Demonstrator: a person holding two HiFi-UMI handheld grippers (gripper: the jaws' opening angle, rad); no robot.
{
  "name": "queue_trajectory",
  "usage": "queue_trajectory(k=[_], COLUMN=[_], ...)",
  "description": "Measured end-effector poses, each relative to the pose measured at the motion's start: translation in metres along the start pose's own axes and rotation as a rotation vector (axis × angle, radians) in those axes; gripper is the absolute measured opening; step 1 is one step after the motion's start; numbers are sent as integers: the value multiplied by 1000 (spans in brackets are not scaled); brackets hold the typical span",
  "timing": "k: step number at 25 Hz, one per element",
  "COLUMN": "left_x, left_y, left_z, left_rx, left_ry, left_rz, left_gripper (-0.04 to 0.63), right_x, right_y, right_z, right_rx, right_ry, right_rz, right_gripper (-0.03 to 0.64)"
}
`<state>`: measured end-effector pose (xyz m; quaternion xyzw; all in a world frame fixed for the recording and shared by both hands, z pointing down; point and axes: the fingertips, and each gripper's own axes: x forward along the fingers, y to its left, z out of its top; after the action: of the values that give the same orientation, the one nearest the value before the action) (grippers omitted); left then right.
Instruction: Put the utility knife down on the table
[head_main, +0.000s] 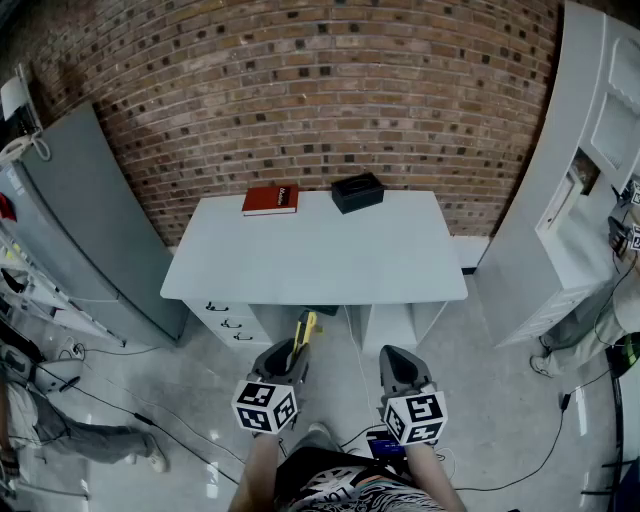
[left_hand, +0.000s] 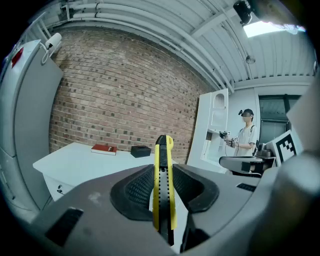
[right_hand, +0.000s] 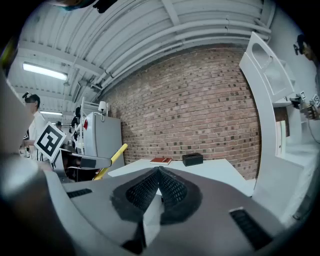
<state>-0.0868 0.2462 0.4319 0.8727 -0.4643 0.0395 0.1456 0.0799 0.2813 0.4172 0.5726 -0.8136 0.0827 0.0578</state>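
One utility knife (left_hand: 163, 180), one table (head_main: 320, 262), one book (head_main: 270, 200)

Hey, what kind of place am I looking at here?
Probably an indoor lab or workshop set up for recording: a bare brick wall, a white desk standing alone, loose cables across the floor, and a second person wearing a head rig.
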Motion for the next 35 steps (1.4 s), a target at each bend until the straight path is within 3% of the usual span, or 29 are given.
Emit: queue_trajectory(k=[7,12,18,22,27,35], left_x=[-6,-2,34,73,150,285], left_y=[3,3,7,26,72,150], left_z=[3,-1,-4,0,15,63], left_rx=[-2,-28,-44,-44,-44,-58], left_ry=[1,3,31,44,48,81], left_rz=[2,3,-6,-6,-20,-80], left_gripper=[120,120,120,119,120,120], right_x=[-3,-5,15,56,139,272], right_y=[7,10,-26,-48,-79,-131], right_z=[1,0,-4,-5,-15,23], right_rx=[-1,36,112,116,7,25], right_ry=[-1,-20,-7,11,95,113], right_rz=[8,69,43,33,-28,-85], right_gripper=[0,0,0,0,0,0])
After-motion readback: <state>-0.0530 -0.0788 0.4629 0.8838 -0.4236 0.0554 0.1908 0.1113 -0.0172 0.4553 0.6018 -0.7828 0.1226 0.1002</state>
